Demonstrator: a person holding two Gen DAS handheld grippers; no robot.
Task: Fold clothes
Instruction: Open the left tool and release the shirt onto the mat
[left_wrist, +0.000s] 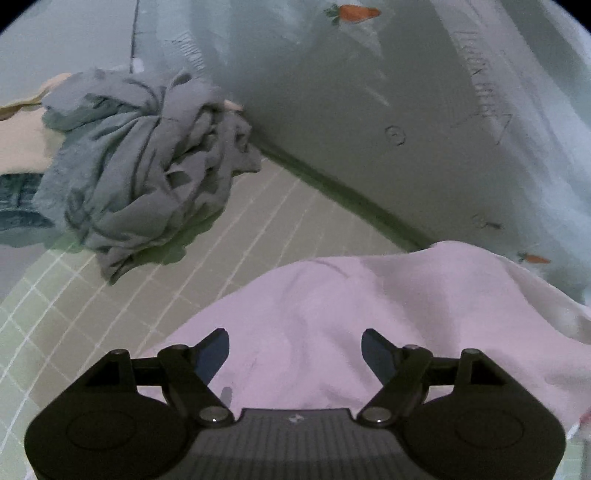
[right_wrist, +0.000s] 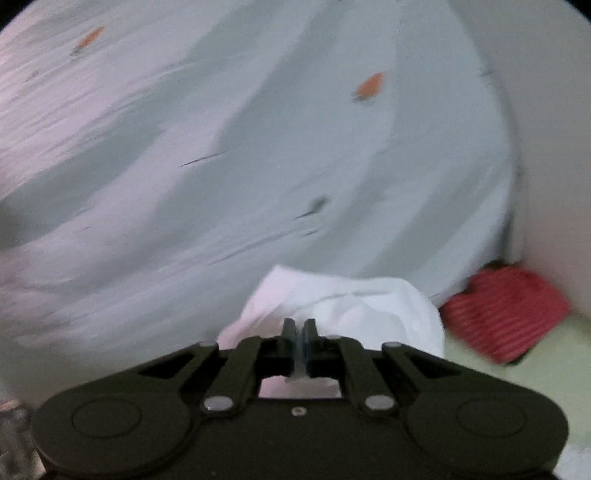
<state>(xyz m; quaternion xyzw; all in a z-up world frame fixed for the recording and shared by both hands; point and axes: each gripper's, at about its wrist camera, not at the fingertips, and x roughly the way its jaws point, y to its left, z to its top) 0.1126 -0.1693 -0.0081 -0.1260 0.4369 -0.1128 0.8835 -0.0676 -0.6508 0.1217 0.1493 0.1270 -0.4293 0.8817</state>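
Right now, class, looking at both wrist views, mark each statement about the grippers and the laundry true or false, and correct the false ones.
1. The left gripper is clamped shut on the grey garment. False: its fingers are spread open over the pale pink cloth.
2. The right gripper is shut on white cloth. True.
3. A crumpled grey garment lies on the gridded mat. True.
4. The red striped item is left of the right gripper. False: it lies to its right.
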